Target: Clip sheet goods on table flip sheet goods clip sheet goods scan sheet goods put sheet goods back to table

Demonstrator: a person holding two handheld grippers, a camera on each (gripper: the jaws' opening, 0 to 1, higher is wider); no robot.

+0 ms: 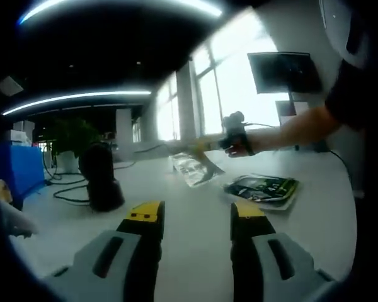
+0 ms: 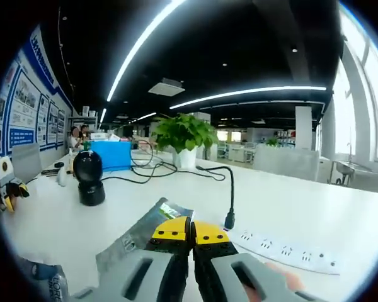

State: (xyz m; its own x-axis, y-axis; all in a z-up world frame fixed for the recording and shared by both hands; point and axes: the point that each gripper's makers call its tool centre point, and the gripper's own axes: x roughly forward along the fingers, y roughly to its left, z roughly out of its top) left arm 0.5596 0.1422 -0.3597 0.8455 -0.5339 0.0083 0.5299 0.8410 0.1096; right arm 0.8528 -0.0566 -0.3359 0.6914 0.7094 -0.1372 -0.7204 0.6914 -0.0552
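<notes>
We are pinching the shiny packet (image 2: 145,233) with our right gripper (image 2: 189,234), while our left gripper (image 1: 195,214), jaws apart, is hanging over the table (image 1: 195,251) at 6 o'clock.

An open-plan office: long ceiling light strips (image 2: 145,38), wall posters (image 2: 25,104), white desks (image 2: 290,207), a monitor (image 1: 283,72), potted plant (image 2: 184,135).

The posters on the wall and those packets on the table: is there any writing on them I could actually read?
None can be read.
Wall posters: blue headings and print, too small and blurred.
Packet clamped in the right gripper: label too blurred.
Dark packet lying on the table: pale markings, unreadable.
</notes>
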